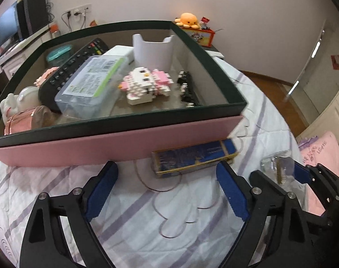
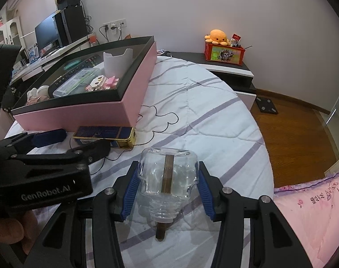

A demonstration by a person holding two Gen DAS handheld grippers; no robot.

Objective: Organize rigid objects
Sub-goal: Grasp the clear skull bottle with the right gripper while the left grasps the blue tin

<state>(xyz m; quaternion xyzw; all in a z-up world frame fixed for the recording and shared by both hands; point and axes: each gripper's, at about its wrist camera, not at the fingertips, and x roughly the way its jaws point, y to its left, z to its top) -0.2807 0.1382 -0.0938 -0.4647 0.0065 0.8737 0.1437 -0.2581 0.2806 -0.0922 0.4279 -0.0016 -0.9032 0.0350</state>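
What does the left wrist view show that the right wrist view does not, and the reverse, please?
Only the left wrist view: the black clips lying in the pink box, and the left gripper with its jaws open and empty.

Only the right wrist view: the glass bottle's threaded neck and the stick inside it, and the black scale on the floor.

Both: the box, the blue and gold case, the remote, the block figure, and the right gripper holding the bottle.

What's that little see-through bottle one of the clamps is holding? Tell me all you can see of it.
The clear bottle looks like glass or hard plastic, squat, with a ridged screw neck and no cap visible. A brown stick runs through it and pokes out of the neck. It points neck-first toward the camera, gripped at its sides by the right gripper, above the striped quilt. It seems empty.
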